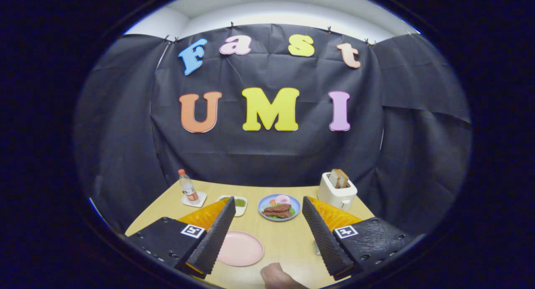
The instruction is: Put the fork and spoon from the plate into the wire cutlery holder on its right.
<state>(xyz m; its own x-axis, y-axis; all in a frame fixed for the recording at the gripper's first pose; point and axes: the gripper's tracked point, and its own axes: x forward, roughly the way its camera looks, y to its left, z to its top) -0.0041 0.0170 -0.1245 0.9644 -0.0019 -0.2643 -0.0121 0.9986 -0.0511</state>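
Gripper spread wide, holding nothing, up above the table. Pink plate just ahead, near the left finger, looking bare. No fork or spoon to be seen there. Wire holder too hidden to tell. Maybe nearly done.

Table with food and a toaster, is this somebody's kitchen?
Probably not a real kitchen: it looks like a pretend breakfast table set up in a booth. A toaster with bread, a plate of food and a bottle sit before a black cloth wall. The gripper is open.

Matt wooden table; glossy pink plate; ribbed jaws, apart.
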